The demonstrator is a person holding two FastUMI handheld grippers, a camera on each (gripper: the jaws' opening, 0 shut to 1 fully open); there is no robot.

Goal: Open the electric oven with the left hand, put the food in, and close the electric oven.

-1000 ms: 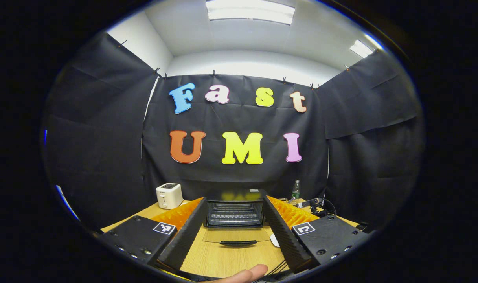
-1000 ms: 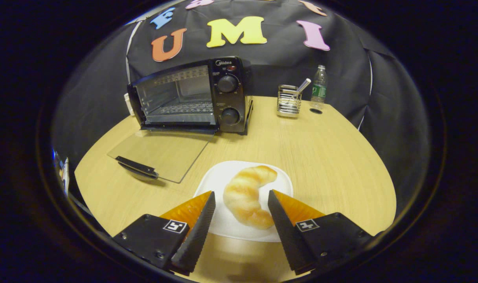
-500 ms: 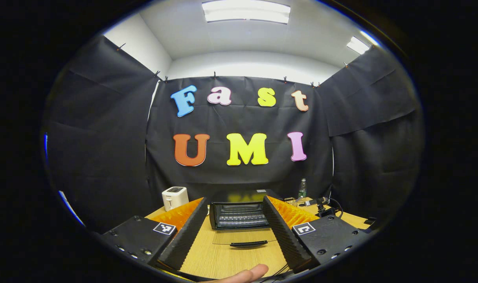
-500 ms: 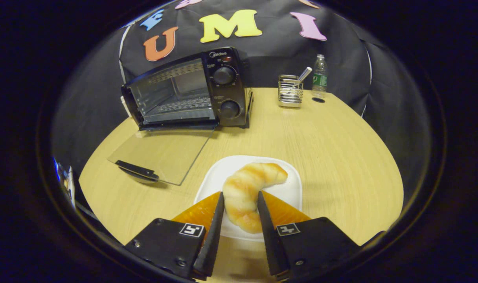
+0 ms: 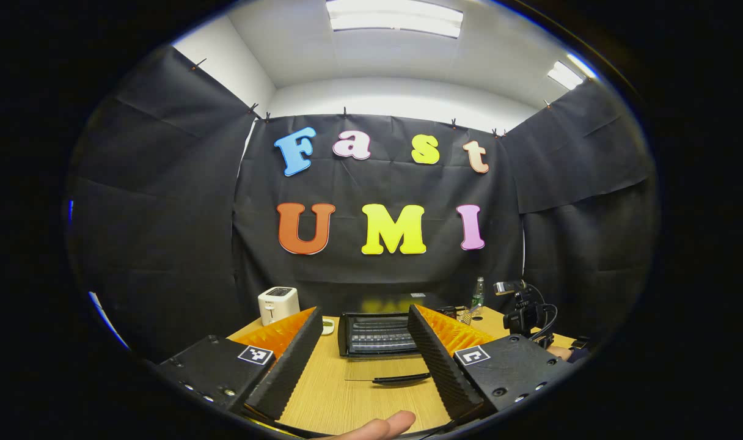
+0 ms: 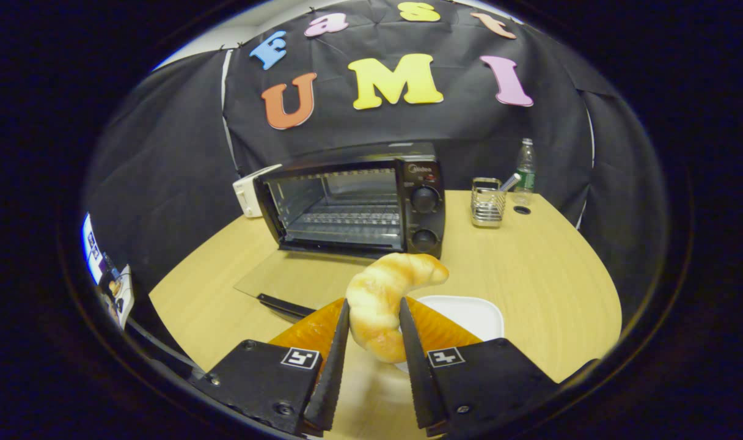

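**Croissant lifted clear of its plate, oven standing open**

Black cloth is hanging round the booth on every side, and a pale wooden counter (image 6: 530,269) is carrying everything. At the back the electric oven (image 6: 353,205) is sitting with its glass door (image 6: 298,284) folded flat onto the counter, mouth facing forward, wire rack showing inside.

The right gripper (image 6: 371,360) is pinching the croissant (image 6: 384,305) with both fingers pressing its lower end. The croissant's long axis is running up and away from the fingers, its upper tip hooking right, toward the oven's knobs. Half a second ago it was lying on the white plate (image 6: 469,311); now it is hanging above the plate, closer to the oven.

The left gripper (image 5: 362,360) is hovering with its fingers spread wide and nothing between them, pointing at the oven.

A white toaster (image 5: 278,304), a metal utensil holder (image 6: 487,205) and a bottle (image 6: 524,165) are standing along the back of the counter.
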